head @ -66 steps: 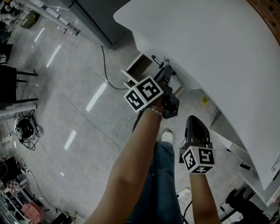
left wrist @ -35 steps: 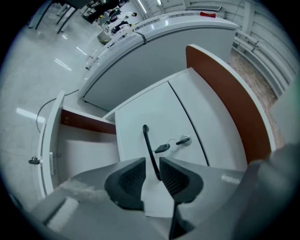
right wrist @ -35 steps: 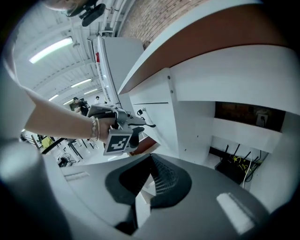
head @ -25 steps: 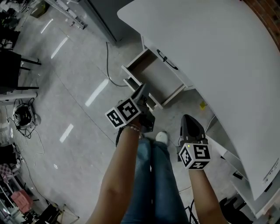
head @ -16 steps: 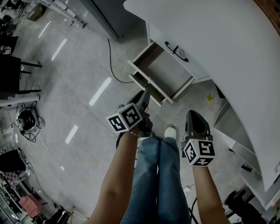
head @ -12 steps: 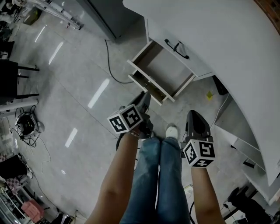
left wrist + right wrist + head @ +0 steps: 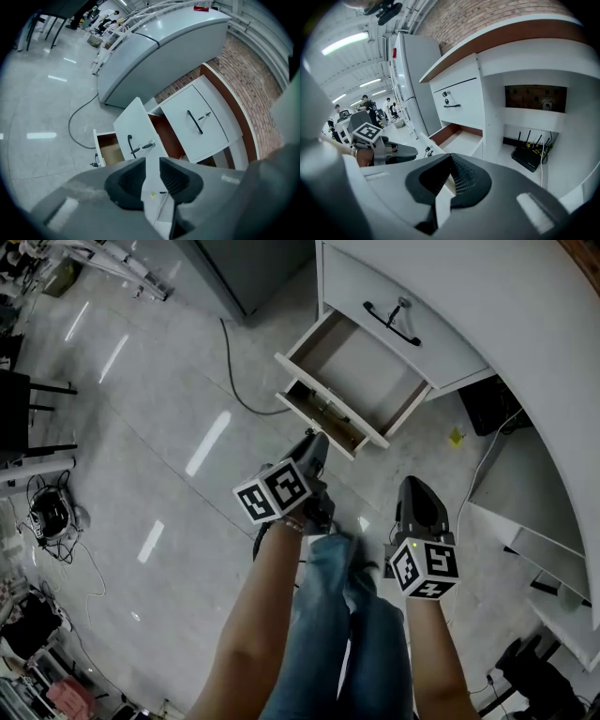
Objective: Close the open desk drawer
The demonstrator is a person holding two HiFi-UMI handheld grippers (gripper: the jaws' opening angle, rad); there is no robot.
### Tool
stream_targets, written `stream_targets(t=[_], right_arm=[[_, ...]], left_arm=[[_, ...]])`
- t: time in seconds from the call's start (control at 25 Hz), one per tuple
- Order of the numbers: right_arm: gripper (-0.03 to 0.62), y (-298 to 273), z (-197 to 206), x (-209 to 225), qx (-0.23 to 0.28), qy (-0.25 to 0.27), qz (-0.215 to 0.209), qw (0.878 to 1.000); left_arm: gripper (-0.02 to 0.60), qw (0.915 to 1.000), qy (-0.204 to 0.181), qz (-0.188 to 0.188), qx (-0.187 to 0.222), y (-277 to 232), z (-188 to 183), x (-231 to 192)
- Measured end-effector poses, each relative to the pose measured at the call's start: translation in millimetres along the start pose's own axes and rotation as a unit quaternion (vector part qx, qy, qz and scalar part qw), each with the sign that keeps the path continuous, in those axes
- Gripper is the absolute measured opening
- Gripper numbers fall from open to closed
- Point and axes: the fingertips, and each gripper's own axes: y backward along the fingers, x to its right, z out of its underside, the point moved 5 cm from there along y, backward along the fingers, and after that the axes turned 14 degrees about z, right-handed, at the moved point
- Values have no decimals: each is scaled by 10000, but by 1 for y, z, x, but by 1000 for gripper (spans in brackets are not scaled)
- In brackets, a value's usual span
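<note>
Drawer open, both grippers short of it

Nearest the camera, two bare forearms reach out over legs in blue jeans (image 7: 328,634). Each hand carries a gripper with a black-and-white marker cube on it.

The left gripper (image 7: 317,439) (image 7: 151,164) points at the front of the drawer. Its dark jaws stand apart with a clear gap, and nothing is between them. Its tip lies near the drawer front but does not touch it. The right gripper (image 7: 413,487) (image 7: 450,159) is to the right and closer to the person, well apart from the drawer. Its jaw tips meet, and it grasps nothing.

Just beyond the left gripper, the white desk drawer (image 7: 366,371) (image 7: 461,138) is pulled far out from the desk. The pale inside of the drawer is in plain view, with brown showing along its inner sides. In the left gripper view, its white front panel (image 7: 136,129), with a dark handle and a small lock, shows just above the jaws. Above the drawer is a closed white drawer front with a black bar handle (image 7: 394,320) (image 7: 194,122) (image 7: 457,105).

Over both spreads the curved white desk top (image 7: 525,324). A black router with upright aerials (image 7: 529,157) sits in the recess under the desk.

Farther off, a thin black cable (image 7: 234,381) trails over the glossy grey tiled floor (image 7: 141,474) towards a tall grey cabinet (image 7: 253,268) (image 7: 154,51). A red brick wall (image 7: 253,79) stands behind the desk.
</note>
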Motion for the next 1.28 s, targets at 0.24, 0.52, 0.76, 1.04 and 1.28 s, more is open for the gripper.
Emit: stream_targets(t=[0.24, 0.52, 0.76, 1.04, 1.28], right_arm=[[-2, -10, 22, 9, 241, 16, -84, 9997], [-2, -35, 73, 19, 428, 255, -164, 9986], [-2, -75, 97, 34, 853, 382, -77, 9956], [-2, -119, 117, 50, 1252, 186, 87, 9919], [-2, -149, 127, 53, 1578, 192, 14, 9873]], left_arm=[[78, 9993, 101, 181, 311, -13, 8, -22], [78, 9969, 74, 527, 582, -34, 21, -50], [78, 9943, 37, 856, 635, -56, 20, -68], [91, 9824, 715, 1468, 913, -79, 19, -84], [91, 9790, 497, 1718, 978, -83, 9, -87]])
